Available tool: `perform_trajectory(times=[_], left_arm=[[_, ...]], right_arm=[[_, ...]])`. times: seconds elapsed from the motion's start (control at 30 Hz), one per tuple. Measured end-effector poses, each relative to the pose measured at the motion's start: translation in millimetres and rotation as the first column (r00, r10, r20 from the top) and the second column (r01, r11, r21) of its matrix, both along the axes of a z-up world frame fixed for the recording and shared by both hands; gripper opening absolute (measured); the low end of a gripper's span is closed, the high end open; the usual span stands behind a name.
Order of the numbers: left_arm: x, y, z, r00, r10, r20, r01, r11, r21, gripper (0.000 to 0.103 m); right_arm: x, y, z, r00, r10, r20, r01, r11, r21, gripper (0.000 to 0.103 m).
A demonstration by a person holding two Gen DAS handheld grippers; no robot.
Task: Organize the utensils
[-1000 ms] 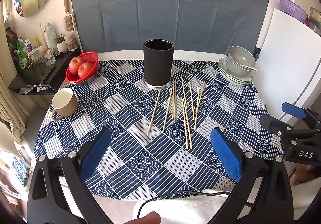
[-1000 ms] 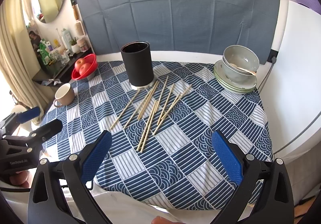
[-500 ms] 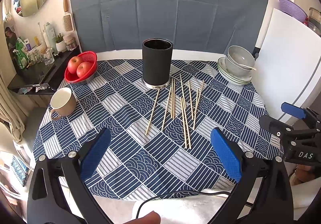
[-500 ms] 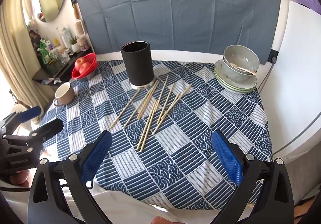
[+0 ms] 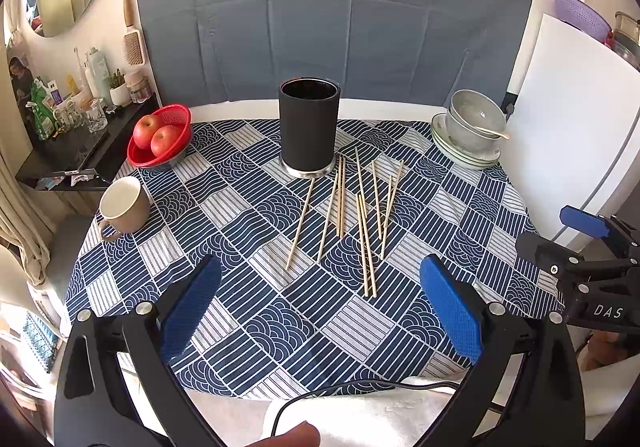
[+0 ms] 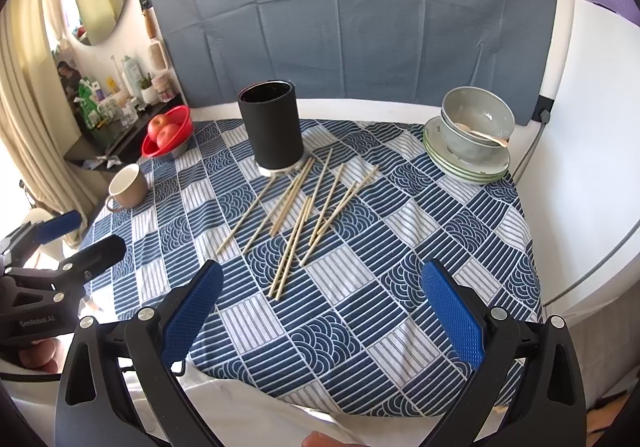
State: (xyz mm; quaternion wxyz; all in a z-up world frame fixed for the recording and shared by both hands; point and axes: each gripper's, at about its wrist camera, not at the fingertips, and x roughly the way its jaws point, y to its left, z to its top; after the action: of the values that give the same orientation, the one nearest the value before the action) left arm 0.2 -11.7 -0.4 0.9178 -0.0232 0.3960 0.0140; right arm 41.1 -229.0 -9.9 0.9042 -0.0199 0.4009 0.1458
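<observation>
Several wooden chopsticks (image 5: 352, 215) lie loose on the blue patterned tablecloth, just in front of a tall black holder (image 5: 309, 129) that stands upright. They also show in the right wrist view (image 6: 304, 207), below the holder (image 6: 273, 129). My left gripper (image 5: 320, 307) is open and empty, above the near part of the table, short of the chopsticks. My right gripper (image 6: 324, 307) is open and empty too, above the near table edge. Each gripper shows at the edge of the other's view.
A red bowl with two apples (image 5: 160, 137) and a tan mug (image 5: 122, 203) stand on the left. Stacked grey bowls on plates with a spoon (image 5: 470, 135) stand at the far right. A white board (image 5: 576, 119) rises right of the table. A cable (image 5: 360, 391) lies near the front edge.
Both views have shifted only slightly; the grippers stay open and nothing on the table has moved.
</observation>
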Motion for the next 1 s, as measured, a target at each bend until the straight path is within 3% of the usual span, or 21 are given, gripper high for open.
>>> perform_trajectory(times=[0.6,0.9,1.0], left_arm=[[-21,4,-4,0.999,0.034,-0.036,-0.034,0.999,-0.012,0.097],[3,4,-16,0.997,0.006,-0.073,-0.008,1.000,-0.029,0.097],[21,-1,-20,0.994,-0.038,-0.103,0.031,0.997,-0.072,0.097]], right_arm=[[-15,0,-3,0.999,0.026,-0.028,-0.026,1.000,-0.011,0.095],[4,-1,-18,0.994,0.010,-0.113,-0.012,1.000,-0.011,0.095],[16,-7,-21,0.990,-0.033,-0.139,0.029,0.999,-0.029,0.095]])
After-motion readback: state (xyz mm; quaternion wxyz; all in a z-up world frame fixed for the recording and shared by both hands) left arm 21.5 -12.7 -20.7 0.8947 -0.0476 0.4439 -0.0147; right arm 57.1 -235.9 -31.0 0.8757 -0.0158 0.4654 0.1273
